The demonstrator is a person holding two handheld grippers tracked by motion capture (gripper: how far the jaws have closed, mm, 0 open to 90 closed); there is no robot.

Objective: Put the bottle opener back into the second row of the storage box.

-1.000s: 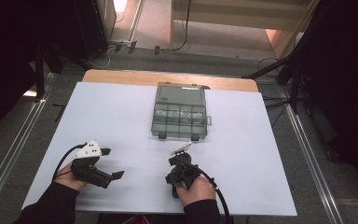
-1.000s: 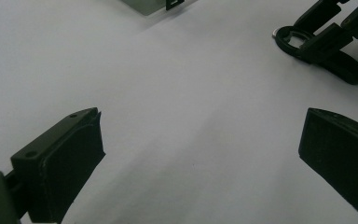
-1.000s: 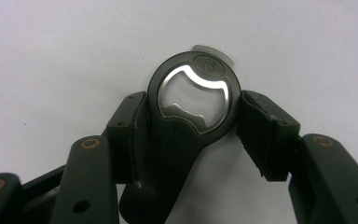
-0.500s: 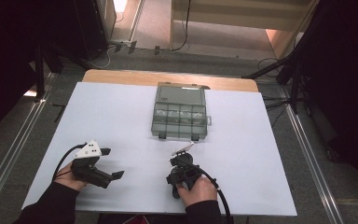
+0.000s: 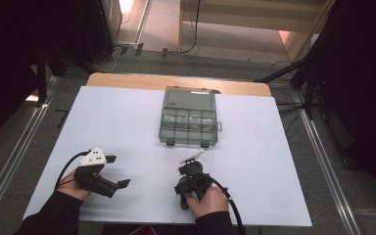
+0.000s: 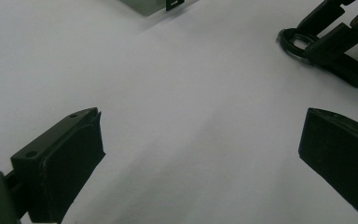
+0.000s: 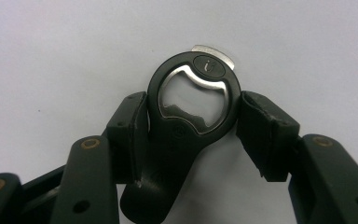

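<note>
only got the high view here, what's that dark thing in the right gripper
Observer: A black bottle opener with a metal-lined ring; the right gripper has its pads pressed on both sides of the ring.
Operator: is the opener lifted off the table
Observer: I cannot tell; in the right gripper view the white table lies right behind it, and a metal tab sticks out past the ring's top.
Operator: and the left gripper, anything in it
Observer: No. In the left gripper view the left gripper stands wide open with bare table between its pads.
</note>
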